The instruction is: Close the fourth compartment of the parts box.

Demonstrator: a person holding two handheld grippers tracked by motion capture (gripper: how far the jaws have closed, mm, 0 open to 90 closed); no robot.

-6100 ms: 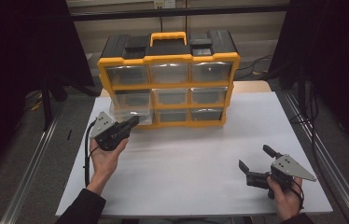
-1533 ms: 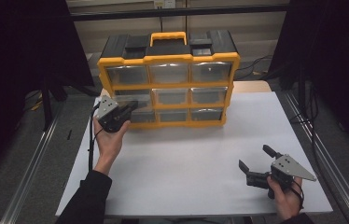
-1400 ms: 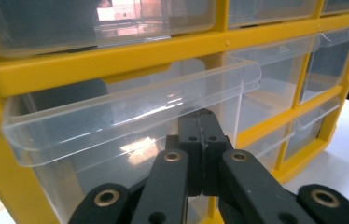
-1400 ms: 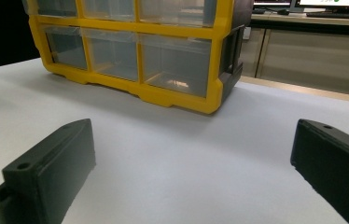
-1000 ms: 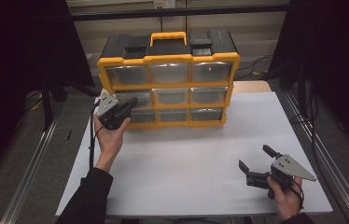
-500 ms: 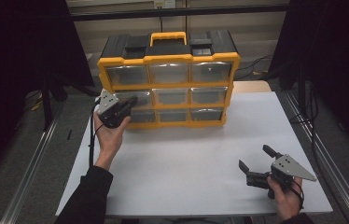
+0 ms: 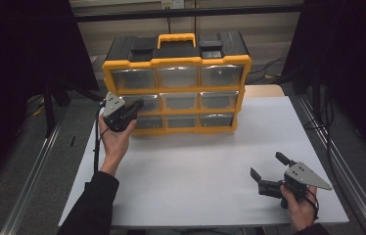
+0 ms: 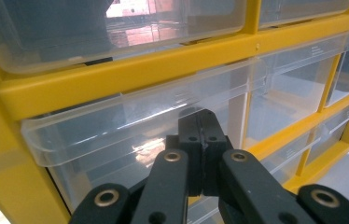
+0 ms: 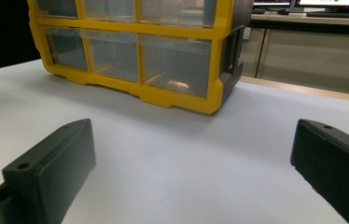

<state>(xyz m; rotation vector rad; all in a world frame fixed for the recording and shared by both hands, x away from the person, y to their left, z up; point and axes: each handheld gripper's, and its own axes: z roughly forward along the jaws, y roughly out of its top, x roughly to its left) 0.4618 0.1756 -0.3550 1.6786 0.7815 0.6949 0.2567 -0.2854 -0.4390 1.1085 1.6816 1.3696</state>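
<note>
High view above the table's near edge looking forward and down, left gripper (image 8: 199,140) camera tight against the organiser (image 8: 116,77), right gripper (image 9: 191,163) camera low, well back, all sharing its drawers.

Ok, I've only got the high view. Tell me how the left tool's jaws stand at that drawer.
Observer: The left tool is shut, jaws pressed together with nothing between them.
Operator: Give me where its tip sits.
Observer: At the clear front of the middle-row left drawer, just under its lip.
Operator: Now the right tool's aim.
Observer: The right tool points at the organizer's bottom-right drawer, jaws wide open, low over the table.
</note>
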